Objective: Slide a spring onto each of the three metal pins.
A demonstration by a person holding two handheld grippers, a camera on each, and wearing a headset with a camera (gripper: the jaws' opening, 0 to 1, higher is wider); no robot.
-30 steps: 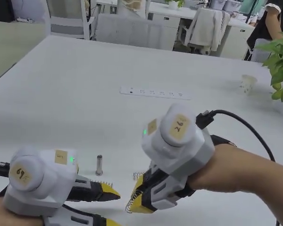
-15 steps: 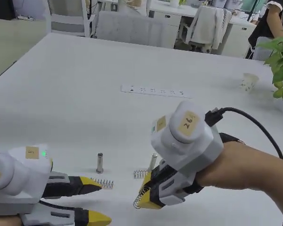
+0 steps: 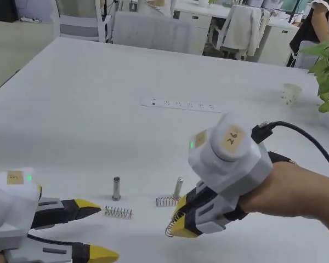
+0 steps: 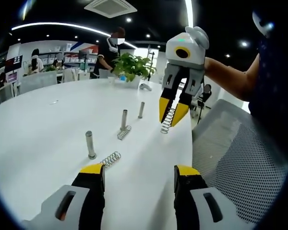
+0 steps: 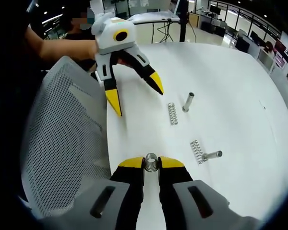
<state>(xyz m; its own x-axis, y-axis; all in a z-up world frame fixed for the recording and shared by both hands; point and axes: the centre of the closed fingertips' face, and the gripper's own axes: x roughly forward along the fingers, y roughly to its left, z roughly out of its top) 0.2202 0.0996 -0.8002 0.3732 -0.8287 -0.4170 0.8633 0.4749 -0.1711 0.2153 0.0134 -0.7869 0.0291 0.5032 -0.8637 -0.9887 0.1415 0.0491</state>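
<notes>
Holding spring (image 5: 151, 162) pinched between tips of near-shut right gripper (image 3: 180, 220), left gripper (image 4: 139, 170) gaping empty; next, probably line coil bore over pin (image 3: 179, 187) just ahead of right jaws, then lower.

The left gripper (image 3: 101, 230) has drawn back to the left, off the loose spring (image 3: 118, 211). That spring now lies clear of its spread jaws, near the first pin (image 3: 116, 188). The right gripper (image 3: 177, 224), clamping the held spring (image 3: 169, 229), has shifted to the right, uncovering a second pin (image 3: 178, 187) and the third spring (image 3: 164, 201) just beside it.
</notes>
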